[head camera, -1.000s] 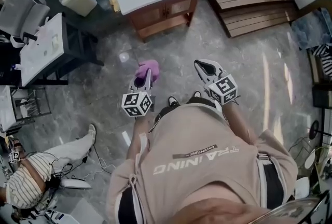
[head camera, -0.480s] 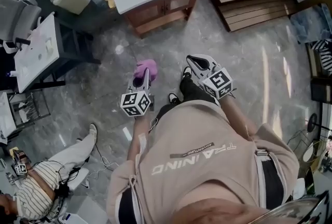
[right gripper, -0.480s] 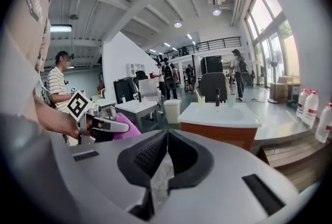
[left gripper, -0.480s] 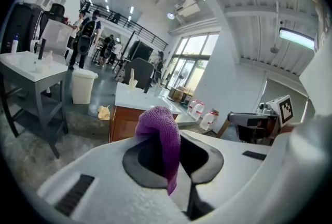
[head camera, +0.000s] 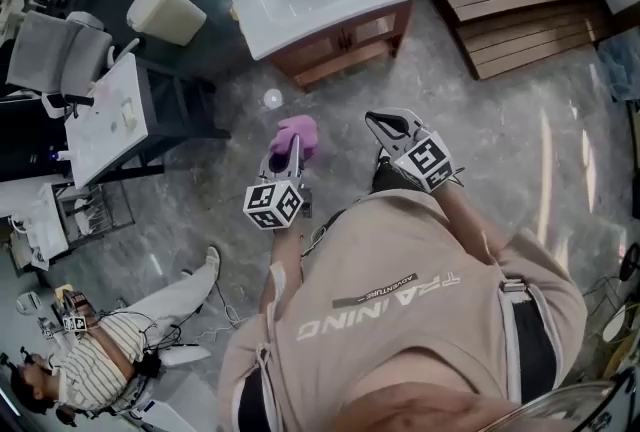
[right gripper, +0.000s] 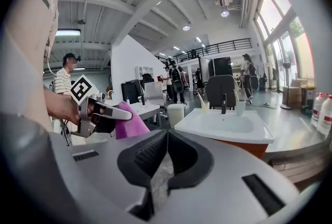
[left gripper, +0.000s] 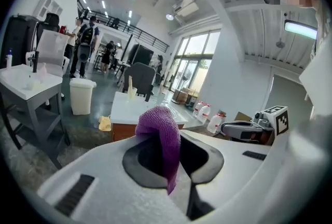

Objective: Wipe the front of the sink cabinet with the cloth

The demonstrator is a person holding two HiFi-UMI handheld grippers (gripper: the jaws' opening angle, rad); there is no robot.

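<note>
Sink cabinet (head camera: pixel 345 38) nearer now, left gripper (head camera: pixel 290 152) held forward clamping purple cloth (head camera: pixel 298 130), right gripper (head camera: pixel 380 125) alongside, closed, empty

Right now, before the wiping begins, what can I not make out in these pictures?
Sink cabinet front, head view: seen steeply from above, mostly under the white countertop; any dirt too small.
Left gripper view: purple cloth and left gripper cover most of it.
Right gripper view: right gripper hides all but an orange strip.

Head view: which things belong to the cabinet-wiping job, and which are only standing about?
For the job: purple cloth; left gripper, holding it; sink cabinet.

Only standing about: waste bin; wooden platform; white table.
</note>
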